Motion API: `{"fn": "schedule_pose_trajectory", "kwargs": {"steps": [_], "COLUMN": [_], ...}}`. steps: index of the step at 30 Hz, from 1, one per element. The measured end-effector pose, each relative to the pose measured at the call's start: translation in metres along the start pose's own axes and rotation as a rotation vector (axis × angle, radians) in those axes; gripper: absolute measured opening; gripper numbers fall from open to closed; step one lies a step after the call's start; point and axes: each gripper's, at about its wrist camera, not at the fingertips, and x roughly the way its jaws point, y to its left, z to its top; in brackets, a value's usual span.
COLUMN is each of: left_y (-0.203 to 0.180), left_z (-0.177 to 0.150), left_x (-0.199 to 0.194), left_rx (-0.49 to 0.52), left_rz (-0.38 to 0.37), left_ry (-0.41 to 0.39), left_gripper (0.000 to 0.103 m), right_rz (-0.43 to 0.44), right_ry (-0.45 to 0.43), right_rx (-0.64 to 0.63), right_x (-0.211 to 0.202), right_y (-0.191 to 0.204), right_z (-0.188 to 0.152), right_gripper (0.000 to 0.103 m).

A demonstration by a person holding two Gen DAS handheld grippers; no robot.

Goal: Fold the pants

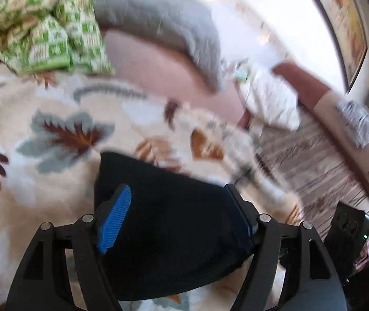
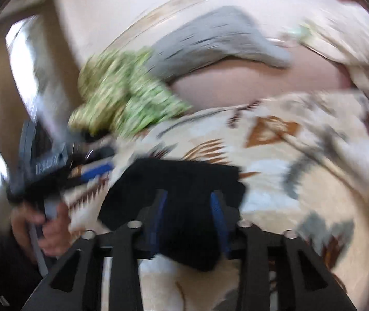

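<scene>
Jaws of the left gripper point(image 1: 176, 217) are standing wide apart in the left wrist view, its blue ribbed pads point(image 1: 114, 220) tilting outward over the dark folded pants point(image 1: 168, 233), which are filling the gap between the fingers without being pinched, as far as the blur allows. Those pants are lying on the cream leaf-print blanket point(image 1: 41, 119), which is spreading out to the left of and beyond them. Beyond the pants, at the far end of the blanket, a green-and-white patterned cloth point(image 1: 41, 26) is bunching up, and beside it a grey pillow point(image 1: 158, 23) is curving over a pink sheet point(image 1: 153, 70). To the right of the pants, a white crumpled cloth point(image 1: 270, 98) is resting at the bed's edge. Turning to the right wrist view, the right gripper point(image 2: 188, 217) is showing its fingers much closer together, with dark fabric of the pants point(image 2: 184, 178) sitting between the blue pads point(image 2: 216, 215); whether they are actually clamping it I cannot tell through the motion blur. Left of the pants, the left gripper point(image 2: 93, 171) is hovering over the blanket point(image 2: 301, 181), gripped by the person's hand point(image 2: 49, 228). Beyond the pants, the green cloth point(image 2: 124, 96) and grey pillow point(image 2: 218, 44) are smearing with the blur.
</scene>
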Motion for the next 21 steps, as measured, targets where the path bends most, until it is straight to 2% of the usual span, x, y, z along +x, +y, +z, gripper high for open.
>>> {"fn": "schedule_pose_trajectory", "kwargs": {"steps": [1,2,5,7,9,11,12,14,15,16,19,21], "left_y": [0.009,0.016,0.011,0.006,0.003,0.002,0.004,0.019,0.021,0.030,0.032,0.031], "left_z": [-0.004,-0.007,-0.005,0.001,0.014,0.023,0.023,0.013,0.010,0.005,0.008,0.005], "left_x": [0.021,0.033,0.030,0.017,0.009,0.010,0.019,0.052,0.059,0.070,0.068,0.072], "left_rx": [-0.022,-0.048,-0.031,-0.036,-0.040,-0.035,-0.034,-0.067,-0.059,-0.077,-0.101,-0.095], "left_rz": [0.060,0.075,0.090,0.080,0.062,0.090,0.115,0.168,0.215,0.231,0.213,0.224], "left_ry": [0.083,0.132,0.121,0.061,-0.013,-0.058,-0.042,0.095,0.113,0.175,0.177,0.185], "left_gripper": [0.068,0.062,0.066,0.066,0.067,0.085,0.087,0.088,0.092,0.103,0.103,0.103], "right_rz": [-0.075,-0.125,-0.117,-0.129,-0.175,-0.214,-0.209,-0.221,-0.269,-0.273,-0.301,-0.307], "right_ry": [0.091,0.167,0.145,0.068,-0.027,-0.102,-0.103,0.029,0.114,0.100,0.088,0.086], "right_rx": [-0.013,-0.007,0.028,0.015,0.005,-0.004,-0.004,-0.006,-0.010,-0.006,-0.019,0.004], "right_x": [0.020,0.036,0.034,0.021,0.013,0.014,0.021,0.057,0.082,0.086,0.081,0.081], "right_y": [0.003,0.001,-0.002,0.001,0.000,-0.001,-0.006,-0.020,-0.027,-0.028,-0.023,-0.028], "right_z": [-0.004,-0.010,-0.008,-0.001,0.013,0.028,0.035,0.038,0.029,0.025,0.028,0.026], "right_gripper": [0.017,0.017,0.016,0.016,0.022,0.023,0.023,0.019,0.018,0.019,0.026,0.037]}}
